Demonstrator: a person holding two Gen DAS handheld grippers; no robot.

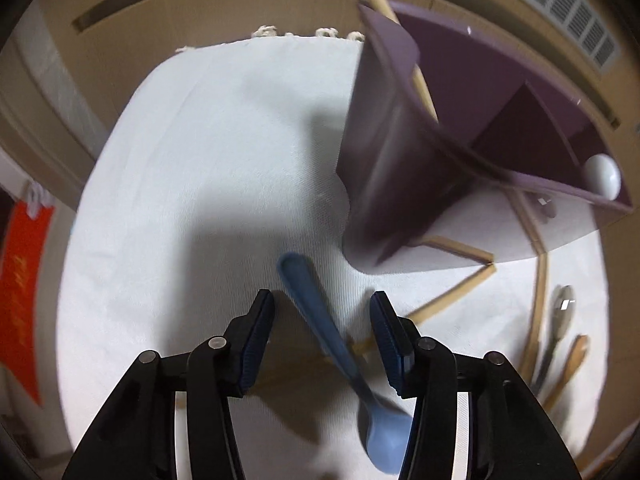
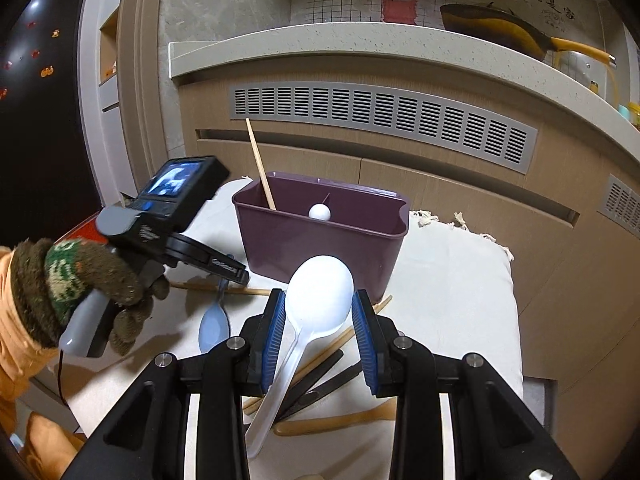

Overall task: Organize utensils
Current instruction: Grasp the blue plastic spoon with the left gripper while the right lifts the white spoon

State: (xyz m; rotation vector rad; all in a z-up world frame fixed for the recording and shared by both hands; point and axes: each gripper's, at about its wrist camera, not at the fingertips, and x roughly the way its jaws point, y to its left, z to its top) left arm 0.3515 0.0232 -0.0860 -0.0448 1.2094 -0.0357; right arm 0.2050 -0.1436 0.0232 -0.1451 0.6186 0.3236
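the left gripper [image 1: 322, 308] pointed steeply down over a white cloth [image 1: 200, 184], its jaws released and standing apart on either side of a blue spoon [image 1: 320, 320] that lay flat on the cloth; the pads did not press on it, the handle ran up between them and the bowl lay low by the right-hand finger. the right gripper [image 2: 319, 312] was clenched on a white plastic spoon [image 2: 316, 304], which it held above the cloth in front of a purple utensil holder [image 2: 320, 240], bowl forward between the blue pads [image 2: 274, 332] and handle slanting back and down. the holder stood on the cloth near a wooden cabinet front [image 2: 460, 208], with one chopstick [image 2: 260, 164] leaning up out of its left compartment and a round white spoon end [image 2: 319, 212] showing in the middle. more wooden chopsticks [image 1: 452, 292] and a wooden spoon [image 1: 568, 368] lay scattered on the cloth beside the holder. a gloved hand [image 2: 100, 284] gripped the left tool's handle.
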